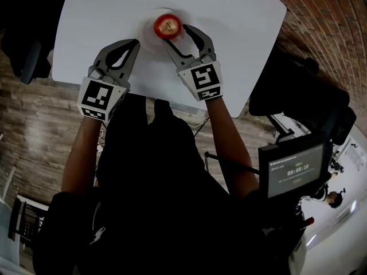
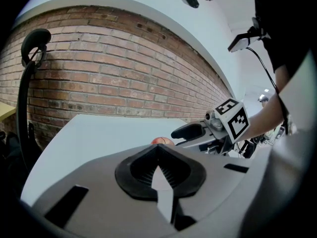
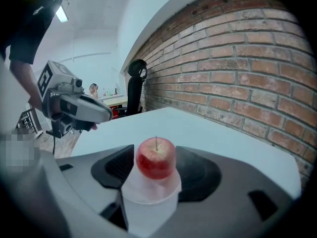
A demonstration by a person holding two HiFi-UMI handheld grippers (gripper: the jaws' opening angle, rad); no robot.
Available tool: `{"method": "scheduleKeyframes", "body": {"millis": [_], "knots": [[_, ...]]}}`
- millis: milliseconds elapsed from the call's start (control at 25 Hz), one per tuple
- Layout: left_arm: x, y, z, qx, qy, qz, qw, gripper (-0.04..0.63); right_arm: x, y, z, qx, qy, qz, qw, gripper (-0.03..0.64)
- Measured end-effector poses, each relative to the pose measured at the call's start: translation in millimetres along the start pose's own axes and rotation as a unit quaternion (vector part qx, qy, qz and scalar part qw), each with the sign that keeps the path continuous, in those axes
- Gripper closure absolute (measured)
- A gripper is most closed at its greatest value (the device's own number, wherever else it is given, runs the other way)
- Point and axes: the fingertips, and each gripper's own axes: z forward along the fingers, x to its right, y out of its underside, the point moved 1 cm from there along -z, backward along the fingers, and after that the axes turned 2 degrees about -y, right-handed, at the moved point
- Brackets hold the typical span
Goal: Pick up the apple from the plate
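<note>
A red apple (image 1: 167,26) with its stem up sits on a white plate (image 1: 150,42) at the middle of the white table (image 1: 241,27). My right gripper (image 1: 176,33) stands open around the apple, one jaw on each side. In the right gripper view the apple (image 3: 156,157) is between the dark pads (image 3: 118,166), with a gap on both sides, above the plate (image 3: 148,195). My left gripper (image 1: 133,43) hangs shut and holds nothing, left of the plate near the table's front edge. In the left gripper view the apple (image 2: 161,141) peeks over my closed left gripper (image 2: 159,150).
A brick wall (image 3: 237,68) runs along the table's far side. A black office chair (image 3: 134,83) stands beyond the table's end. A screen on a stand (image 1: 293,169) is at my right, over a wooden floor (image 1: 34,125).
</note>
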Motion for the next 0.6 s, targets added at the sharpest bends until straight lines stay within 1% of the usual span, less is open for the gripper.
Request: {"method": "scheduleKeyframes", "body": {"millis": [240,400,600], "knots": [[0,0,-4,-0.005,0.004,-0.001,1.0000,0.589,-1,4,5,-0.015,-0.002,-0.003,1.000,0.307],[-1,-2,-5,-0.003,0.000,0.001,1.0000,0.589,-3,6,9,-0.020,-0.002,-0.003,1.000,0.278],[-5,9,3,-0.011,0.006,-0.009,0.9999,0.589,3,17,23,-0.029,0.000,0.001,1.000,0.246]]}}
